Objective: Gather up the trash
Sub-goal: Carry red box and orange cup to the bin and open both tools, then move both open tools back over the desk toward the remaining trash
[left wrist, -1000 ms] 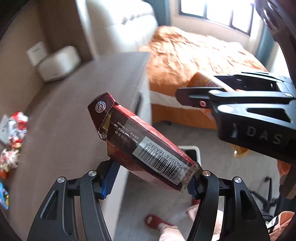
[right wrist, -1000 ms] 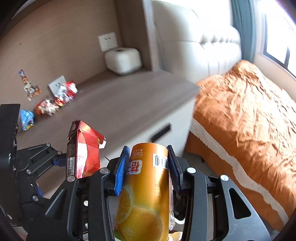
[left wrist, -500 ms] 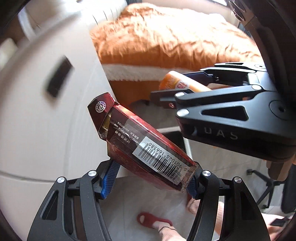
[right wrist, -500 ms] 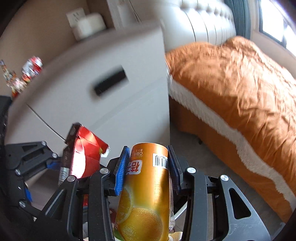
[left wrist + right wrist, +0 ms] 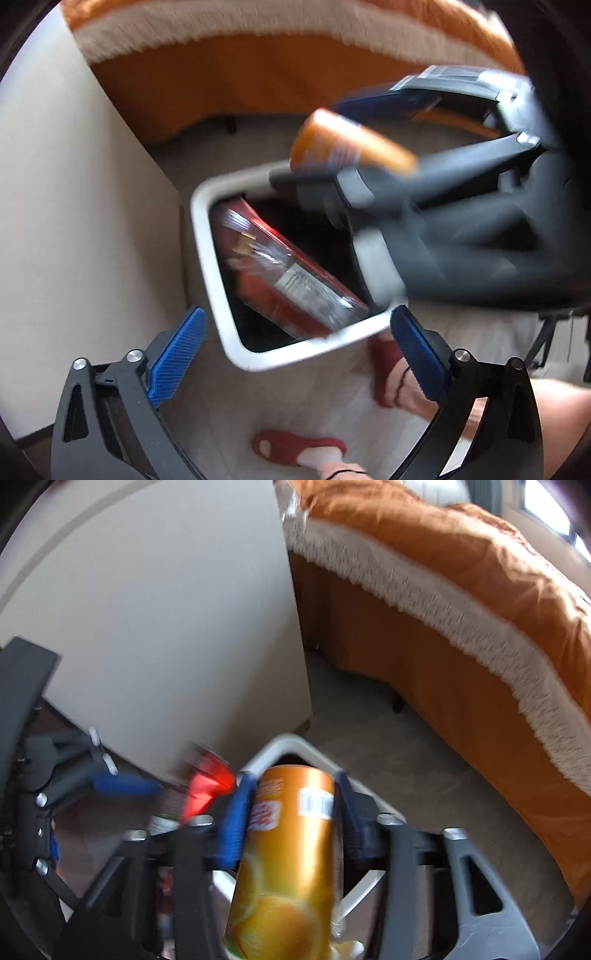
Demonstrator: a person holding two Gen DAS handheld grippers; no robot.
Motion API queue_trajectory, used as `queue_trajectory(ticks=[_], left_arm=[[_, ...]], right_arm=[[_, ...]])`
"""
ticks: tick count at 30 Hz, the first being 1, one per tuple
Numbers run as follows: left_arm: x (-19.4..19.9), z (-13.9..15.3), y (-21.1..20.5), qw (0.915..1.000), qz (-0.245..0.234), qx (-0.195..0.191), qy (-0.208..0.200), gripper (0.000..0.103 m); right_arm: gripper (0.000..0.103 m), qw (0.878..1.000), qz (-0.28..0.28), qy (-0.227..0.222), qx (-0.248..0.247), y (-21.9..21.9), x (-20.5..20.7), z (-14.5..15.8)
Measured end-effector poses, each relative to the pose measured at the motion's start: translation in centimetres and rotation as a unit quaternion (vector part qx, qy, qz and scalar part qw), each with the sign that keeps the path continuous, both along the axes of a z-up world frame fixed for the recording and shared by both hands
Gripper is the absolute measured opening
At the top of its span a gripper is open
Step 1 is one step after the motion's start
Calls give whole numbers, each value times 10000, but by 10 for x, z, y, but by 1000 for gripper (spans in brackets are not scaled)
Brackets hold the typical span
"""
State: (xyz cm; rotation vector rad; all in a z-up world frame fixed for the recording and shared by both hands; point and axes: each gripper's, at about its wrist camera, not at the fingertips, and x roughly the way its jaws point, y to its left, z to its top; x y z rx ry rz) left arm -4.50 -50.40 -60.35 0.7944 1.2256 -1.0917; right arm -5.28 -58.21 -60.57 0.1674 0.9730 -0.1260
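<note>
A red carton [image 5: 291,273] with a barcode label is seen tilted inside the white bin [image 5: 207,254], clear of the opening left gripper [image 5: 295,354]. An orange can [image 5: 291,849] is flanked by the opening right gripper [image 5: 293,812], above the bin.

The red carton [image 5: 291,273] wears glossy film; the orange can [image 5: 291,853] shines smooth. The bin's white plastic rim [image 5: 207,258] looks matt, the gripper pads [image 5: 176,354] ribbed.

Red carton [image 5: 291,275] inside white bin [image 5: 207,254]
</note>
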Motion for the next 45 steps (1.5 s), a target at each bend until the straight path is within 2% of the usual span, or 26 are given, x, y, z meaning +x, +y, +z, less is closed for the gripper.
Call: queue_trajectory(ticks=[3,9,14,22,25,29,35,38,45], left_arm=[[-2,-30,1,9997,-146,158,-124,98],[3,-40,-1,9997,-131,88,-195,98],[1,-24,5,9996,-139,27,-226,98],[6,20,9,9994,-130,-134,-284,98],[5,42,10,9990,-134,-220,-353,98],[0,90,12,9976,-156,-411,-528,98],[-12,189,20,9929,27,-887,-791,98],[-16,234,31,9904,186,-1087,-836,98],[-19,332,68,9790,554,-1518,-1245,98]], right_arm=[[98,9993,174,268,-179,-3,-4,-30],[98,9981,287,465,-282,-5,-9,-50],[98,9983,238,415,-327,-6,-7,-33],[98,9989,-13,293,-355,-7,-16,21],[98,9988,-69,285,-389,-3,-22,42],[98,9986,-265,205,-413,0,-28,79],[98,9961,-758,-193,-418,10,-61,181],[98,9945,-879,-365,-434,19,-73,220],[98,9899,-1011,-842,-523,47,-89,312]])
